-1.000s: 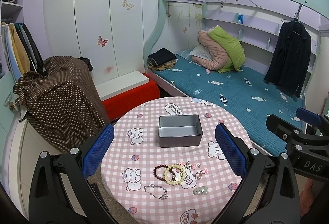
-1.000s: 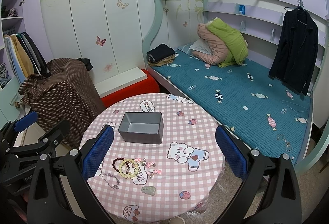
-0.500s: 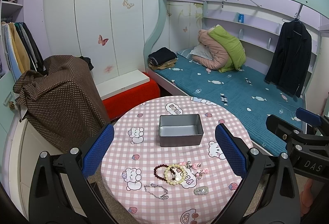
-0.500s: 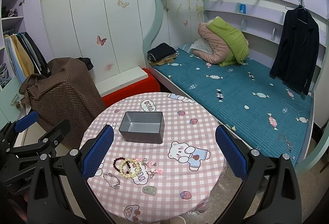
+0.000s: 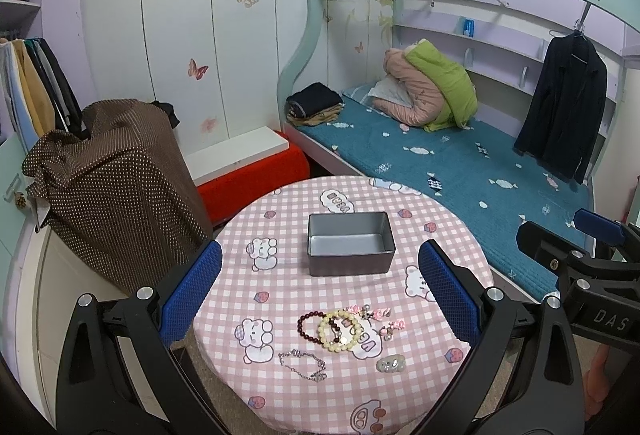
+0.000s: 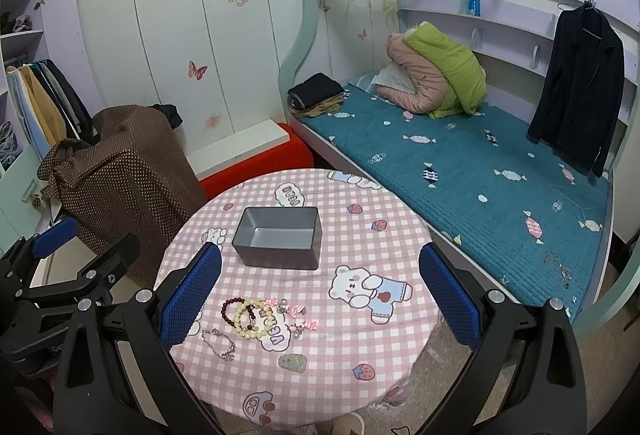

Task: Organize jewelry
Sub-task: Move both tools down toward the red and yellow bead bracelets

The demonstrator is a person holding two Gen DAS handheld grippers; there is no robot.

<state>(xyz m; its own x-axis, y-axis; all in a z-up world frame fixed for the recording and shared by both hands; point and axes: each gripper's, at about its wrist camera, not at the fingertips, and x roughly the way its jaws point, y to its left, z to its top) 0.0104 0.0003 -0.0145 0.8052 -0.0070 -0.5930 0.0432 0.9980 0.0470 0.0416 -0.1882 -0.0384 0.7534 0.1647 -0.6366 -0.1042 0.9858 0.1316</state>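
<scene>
Both the left gripper point(image 5: 320, 295) and right gripper point(image 6: 320, 295) hover spread and empty; the bracelets point(image 5: 334, 324) overlap near the tray point(image 5: 350, 249), so one grab could drag neighbours.

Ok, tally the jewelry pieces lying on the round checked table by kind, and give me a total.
Beaded bracelets: 2, a dark red bead bracelet and a cream bead bracelet, overlapping.
Pink charm bracelets: 1, the pink charm bracelet.
Silver chains: 1, the thin silver chain bracelet.
Pendants: 1, the pale green stone pendant.
Total: 5, all outside the empty grey metal tin.
</scene>
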